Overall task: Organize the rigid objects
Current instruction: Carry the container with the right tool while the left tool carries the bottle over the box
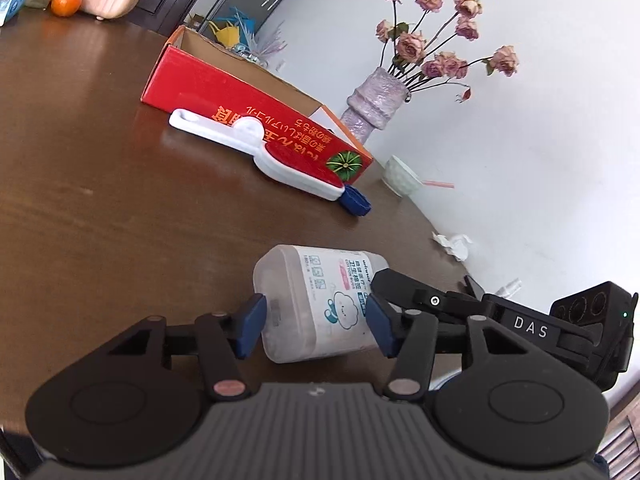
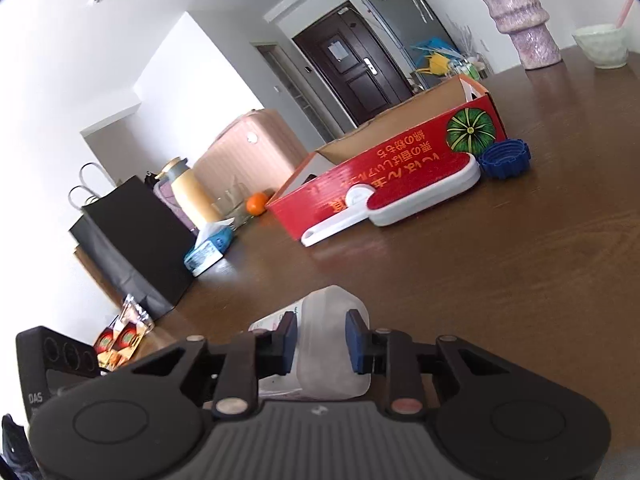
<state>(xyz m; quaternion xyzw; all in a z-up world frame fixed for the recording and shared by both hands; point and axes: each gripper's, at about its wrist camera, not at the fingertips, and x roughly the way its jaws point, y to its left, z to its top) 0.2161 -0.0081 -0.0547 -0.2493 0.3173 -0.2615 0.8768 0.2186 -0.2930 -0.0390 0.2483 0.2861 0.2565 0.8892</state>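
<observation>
A clear plastic cotton-swab container (image 1: 320, 300) is held above the brown table (image 1: 100, 200). My left gripper (image 1: 316, 326) is shut on its sides. My right gripper (image 2: 322, 338) is shut on its end (image 2: 332, 344); that gripper's finger (image 1: 404, 286) shows at the container's right in the left wrist view. A red open cardboard box (image 1: 248, 108) lies farther back, also in the right wrist view (image 2: 384, 172). A white and red lint brush (image 1: 276, 156) leans against it, beside a blue cap (image 1: 354, 200).
A purple vase (image 1: 374, 98) with dried roses, a white bowl (image 1: 400, 176) and crumpled tissue (image 1: 454, 242) sit near the wall edge. An orange (image 2: 256, 203), tissue pack (image 2: 208, 250), black bag (image 2: 132, 240) and pink suitcase (image 2: 248, 152) stand at the far side.
</observation>
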